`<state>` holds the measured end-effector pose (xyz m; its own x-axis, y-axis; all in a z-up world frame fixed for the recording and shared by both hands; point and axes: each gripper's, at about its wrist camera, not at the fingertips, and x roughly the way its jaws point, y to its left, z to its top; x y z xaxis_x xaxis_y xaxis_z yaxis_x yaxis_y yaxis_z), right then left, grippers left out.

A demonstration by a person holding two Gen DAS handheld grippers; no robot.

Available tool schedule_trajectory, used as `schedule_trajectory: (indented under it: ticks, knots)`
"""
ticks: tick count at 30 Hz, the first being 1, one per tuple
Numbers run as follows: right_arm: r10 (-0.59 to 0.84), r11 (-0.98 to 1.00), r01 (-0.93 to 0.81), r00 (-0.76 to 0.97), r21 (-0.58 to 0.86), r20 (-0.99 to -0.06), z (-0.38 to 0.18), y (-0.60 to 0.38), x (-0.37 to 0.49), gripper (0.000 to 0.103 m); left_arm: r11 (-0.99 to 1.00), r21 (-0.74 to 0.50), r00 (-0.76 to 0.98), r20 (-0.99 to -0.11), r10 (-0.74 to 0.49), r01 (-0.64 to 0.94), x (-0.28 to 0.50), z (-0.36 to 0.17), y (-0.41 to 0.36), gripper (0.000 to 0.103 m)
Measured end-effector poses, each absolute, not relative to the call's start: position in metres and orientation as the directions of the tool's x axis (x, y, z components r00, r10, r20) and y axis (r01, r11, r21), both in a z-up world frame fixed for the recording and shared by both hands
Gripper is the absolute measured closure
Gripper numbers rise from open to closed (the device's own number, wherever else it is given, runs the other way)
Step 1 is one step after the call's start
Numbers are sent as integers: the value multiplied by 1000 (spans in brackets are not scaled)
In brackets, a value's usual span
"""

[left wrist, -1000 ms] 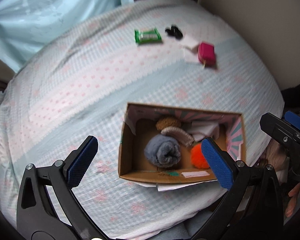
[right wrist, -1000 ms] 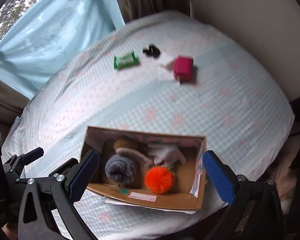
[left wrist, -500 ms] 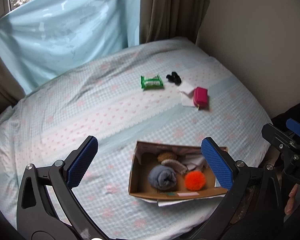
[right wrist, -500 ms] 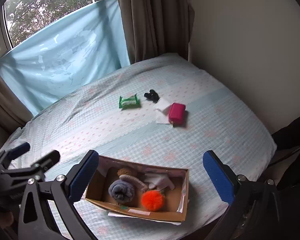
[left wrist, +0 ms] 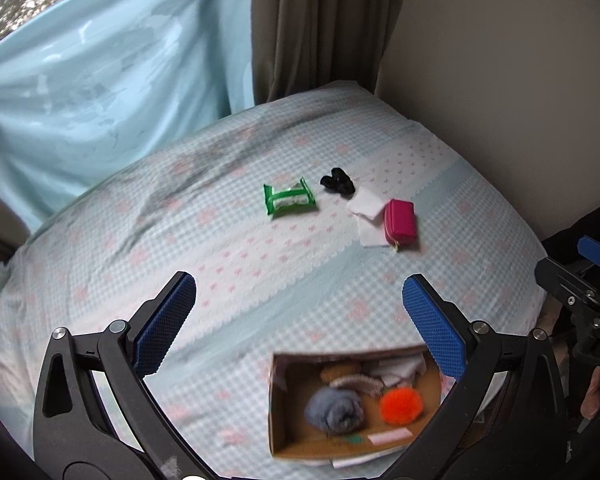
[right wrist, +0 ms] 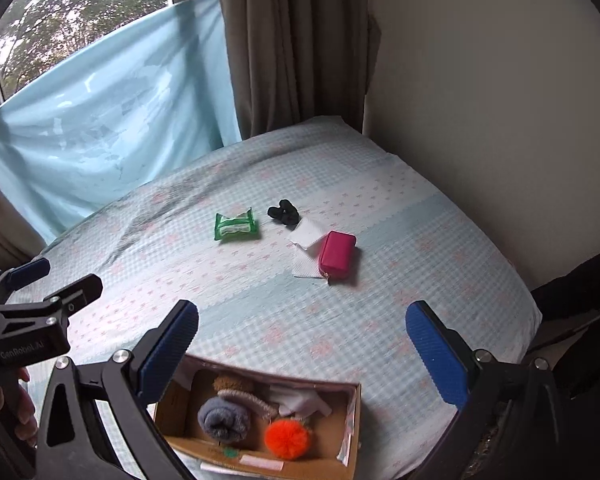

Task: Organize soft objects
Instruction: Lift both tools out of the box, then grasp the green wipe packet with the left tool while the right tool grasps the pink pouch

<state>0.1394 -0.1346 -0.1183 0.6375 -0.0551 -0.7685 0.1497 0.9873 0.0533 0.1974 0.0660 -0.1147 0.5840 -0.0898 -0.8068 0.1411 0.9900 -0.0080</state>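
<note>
A cardboard box sits at the near edge of the bed. It holds a grey rolled cloth, an orange pompom, a brown fuzzy item and white cloth. My left gripper and right gripper are open and empty, held above the box. Farther out on the bed lie a green wipes pack, a black soft item, white cloths and a pink pouch.
The bed has a light blue checked cover with pink marks. A blue sheet hangs over the window at the back left, next to a brown curtain. A beige wall runs along the right side.
Both grippers have drawn back and up from the box, so it looks smaller and lower in view. More of the bed, curtain and wall shows. Both stay open.
</note>
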Motion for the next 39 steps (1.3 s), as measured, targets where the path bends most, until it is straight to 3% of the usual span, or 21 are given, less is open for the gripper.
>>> schedule_trajectory:
  ticks: [9,19,31,39]
  knots:
    - [-37,979,184,589,90,-807,-155,-168,221,0,981,49,537,-841,-60,187,293,-162,42,0]
    - [-12,967,231,467,109,-884,-238,-209,309,0,962,111,466,-885,-19,249,403,-260,23,0]
    - [26,959,250,383,131,-923,-337,-240,376,0,857,293,419,-902,101,423,486,-391,-3,0]
    - [55,941,293,354,167,-933,-390,-255,398,0,806,332,381,-913,144,491,520,-448,-15,5]
